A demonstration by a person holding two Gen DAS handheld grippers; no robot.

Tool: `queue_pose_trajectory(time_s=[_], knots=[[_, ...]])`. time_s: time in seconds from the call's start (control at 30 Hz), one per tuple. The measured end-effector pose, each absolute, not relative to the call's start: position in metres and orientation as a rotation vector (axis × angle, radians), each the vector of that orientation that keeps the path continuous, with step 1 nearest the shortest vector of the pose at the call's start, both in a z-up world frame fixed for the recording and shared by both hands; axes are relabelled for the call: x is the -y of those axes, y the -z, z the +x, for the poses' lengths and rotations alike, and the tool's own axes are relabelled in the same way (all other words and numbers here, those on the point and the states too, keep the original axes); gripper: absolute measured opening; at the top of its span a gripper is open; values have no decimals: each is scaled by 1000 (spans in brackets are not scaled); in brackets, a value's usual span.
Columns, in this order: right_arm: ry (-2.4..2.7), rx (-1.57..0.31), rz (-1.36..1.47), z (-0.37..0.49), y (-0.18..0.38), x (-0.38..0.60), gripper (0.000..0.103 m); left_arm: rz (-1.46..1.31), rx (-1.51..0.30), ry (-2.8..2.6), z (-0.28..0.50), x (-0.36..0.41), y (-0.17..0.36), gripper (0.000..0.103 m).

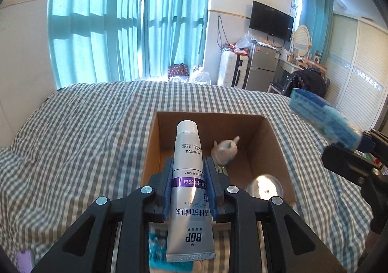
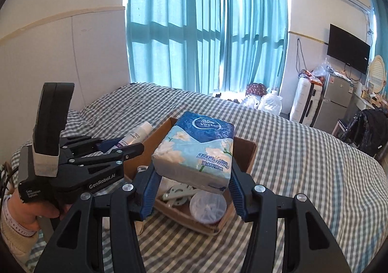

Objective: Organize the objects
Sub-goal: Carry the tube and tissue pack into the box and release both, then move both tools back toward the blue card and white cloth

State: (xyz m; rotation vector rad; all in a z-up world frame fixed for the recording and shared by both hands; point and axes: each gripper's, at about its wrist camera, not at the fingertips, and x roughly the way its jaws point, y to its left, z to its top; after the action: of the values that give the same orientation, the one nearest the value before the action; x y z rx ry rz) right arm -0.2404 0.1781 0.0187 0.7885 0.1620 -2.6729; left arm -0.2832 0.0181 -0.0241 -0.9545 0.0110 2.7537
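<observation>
My left gripper (image 1: 188, 176) is shut on a silver toothpaste tube (image 1: 188, 171), white cap forward, held over the near edge of an open cardboard box (image 1: 271, 142) on the checked bed. My right gripper (image 2: 194, 190) is shut on a blue tissue pack (image 2: 196, 151), held above the same box (image 2: 247, 151). The tissue pack also shows at the right of the left wrist view (image 1: 322, 117). The left gripper with the tube shows at the left of the right wrist view (image 2: 116, 147). Inside the box lie a pale figurine (image 1: 225, 150), a clear round lid (image 2: 207, 207) and a white clip (image 2: 178, 194).
The grey-checked bed (image 1: 84, 127) spreads around the box. A teal packet (image 1: 157, 253) lies under my left gripper. Teal curtains (image 2: 206, 30), a suitcase (image 2: 305, 100), a fridge (image 2: 339, 91) and a wall TV (image 2: 348, 48) stand beyond the bed.
</observation>
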Motion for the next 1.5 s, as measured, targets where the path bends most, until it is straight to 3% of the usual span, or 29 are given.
queue_pose_trajectory(time_s=[0.67, 0.87, 0.9, 0.93, 1.0, 1.03, 1.07, 1.2, 1.37, 1.5], knots=[[2634, -217, 950, -334, 63, -164, 53, -1063, -58, -2713, -343, -31, 95, 25], [2629, -201, 969, -327, 66, -166, 57, -1047, -81, -2707, -335, -34, 89, 26], [2640, -208, 966, -325, 64, -166, 64, -1041, -83, -2711, -334, -34, 87, 27], [2650, -207, 960, -323, 61, -166, 69, -1038, -87, -2714, -332, -34, 83, 28], [2656, -186, 944, -317, 52, -169, 70, -1031, -93, -2719, -328, -33, 77, 40], [2664, -180, 940, -314, 47, -170, 72, -1018, -95, -2736, -323, -32, 72, 55], [2673, -180, 933, -309, 41, -171, 73, -1003, -94, -2750, -320, -30, 68, 62], [2705, -197, 885, -283, 14, -176, 76, -961, -64, -2772, -300, -21, 45, 64], [2745, -223, 822, -240, -24, -174, 80, -864, -62, -2835, -262, -10, 5, 83], [2758, -241, 777, -198, -46, -173, 82, -812, -44, -2867, -228, -5, -21, 86]])
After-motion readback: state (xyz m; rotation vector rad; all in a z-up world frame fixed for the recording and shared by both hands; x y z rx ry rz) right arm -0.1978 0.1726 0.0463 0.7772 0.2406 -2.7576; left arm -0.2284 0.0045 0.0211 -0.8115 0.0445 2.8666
